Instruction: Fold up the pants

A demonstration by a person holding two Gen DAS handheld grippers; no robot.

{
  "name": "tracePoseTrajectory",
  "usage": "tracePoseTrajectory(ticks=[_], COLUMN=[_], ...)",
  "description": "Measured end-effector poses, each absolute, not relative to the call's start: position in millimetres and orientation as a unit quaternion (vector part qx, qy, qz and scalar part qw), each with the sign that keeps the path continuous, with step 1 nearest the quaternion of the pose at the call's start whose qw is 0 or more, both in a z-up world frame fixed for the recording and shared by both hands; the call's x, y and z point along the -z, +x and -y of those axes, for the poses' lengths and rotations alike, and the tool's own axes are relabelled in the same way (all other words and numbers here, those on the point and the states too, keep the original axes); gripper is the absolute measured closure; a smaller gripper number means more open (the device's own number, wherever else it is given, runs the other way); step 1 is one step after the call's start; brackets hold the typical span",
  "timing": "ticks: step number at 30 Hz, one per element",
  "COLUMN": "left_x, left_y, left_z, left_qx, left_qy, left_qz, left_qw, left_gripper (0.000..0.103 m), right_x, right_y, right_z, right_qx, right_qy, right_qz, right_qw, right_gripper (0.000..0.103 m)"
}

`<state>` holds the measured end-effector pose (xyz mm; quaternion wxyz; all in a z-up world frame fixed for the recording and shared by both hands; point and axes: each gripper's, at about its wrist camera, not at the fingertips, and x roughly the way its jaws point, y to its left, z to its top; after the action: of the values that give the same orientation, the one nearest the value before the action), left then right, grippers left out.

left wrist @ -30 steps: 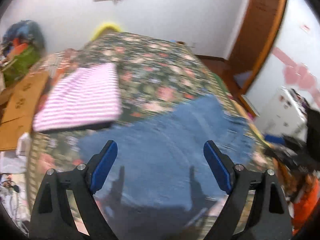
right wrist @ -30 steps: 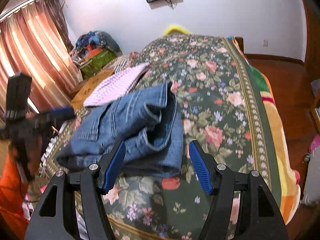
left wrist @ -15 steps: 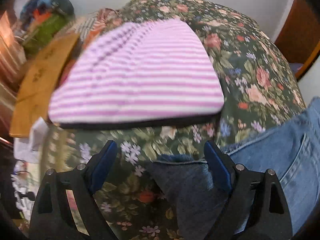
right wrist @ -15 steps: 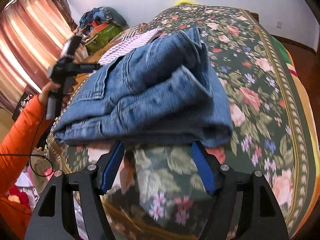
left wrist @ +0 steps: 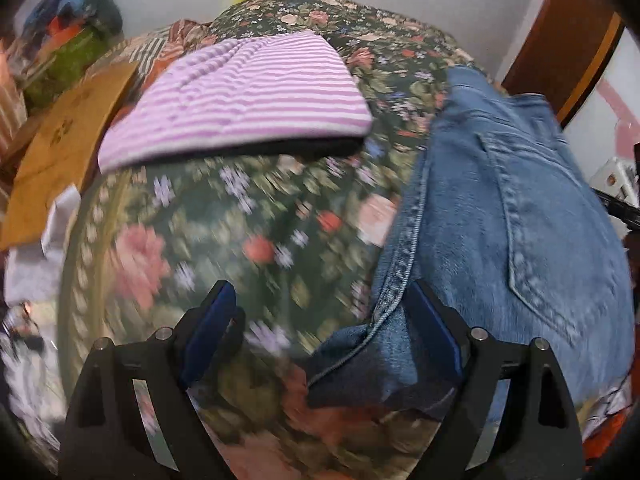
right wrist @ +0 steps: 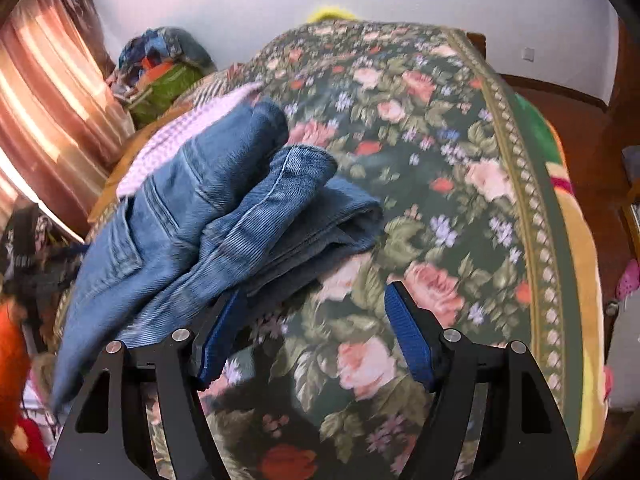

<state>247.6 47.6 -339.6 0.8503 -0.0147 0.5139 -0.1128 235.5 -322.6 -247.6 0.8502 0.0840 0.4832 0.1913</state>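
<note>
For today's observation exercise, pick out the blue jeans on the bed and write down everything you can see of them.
The jeans are mid-blue denim, faded in places, with stitched seams and a back pocket facing up. They lie loosely folded in bunched layers on the floral bedspread, near its front edge, with rolled hems pointing up the bed. In the right wrist view they cover part of the pink striped garment; in the left wrist view the two lie apart. One corner lies between the open left tongs, and the right tongs stand beside the stack.
</note>
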Motion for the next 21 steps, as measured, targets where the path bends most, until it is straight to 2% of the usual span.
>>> tracePoseTrajectory(ticks=[5, 12, 18, 21], left_x=[330.3, 309.7, 277.4, 263.9], left_y=[213.2, 182.5, 198.6, 226.1], left_z=[-37.7, -6.2, 6.0, 7.8], left_qx=[0.14, 0.174, 0.121, 0.103], left_qy=[-0.069, -0.049, 0.042, 0.053], left_qz=[-0.504, -0.475, -0.433, -0.417], left_qw=[0.849, 0.861, 0.892, 0.901], left_gripper=[0.015, 0.018, 0.02, 0.02], right_x=[231.6, 218.6, 208.9, 200.8], right_y=[224.5, 212.1, 214.3, 222.3], right_z=[337.5, 343.0, 332.2, 324.3], right_qx=[-0.184, -0.185, -0.206, -0.215], right_qy=[0.083, 0.078, 0.069, 0.065], right_qz=[-0.462, -0.452, -0.439, -0.423], right_qw=[0.864, 0.869, 0.872, 0.878], right_gripper=[0.033, 0.033, 0.033, 0.033])
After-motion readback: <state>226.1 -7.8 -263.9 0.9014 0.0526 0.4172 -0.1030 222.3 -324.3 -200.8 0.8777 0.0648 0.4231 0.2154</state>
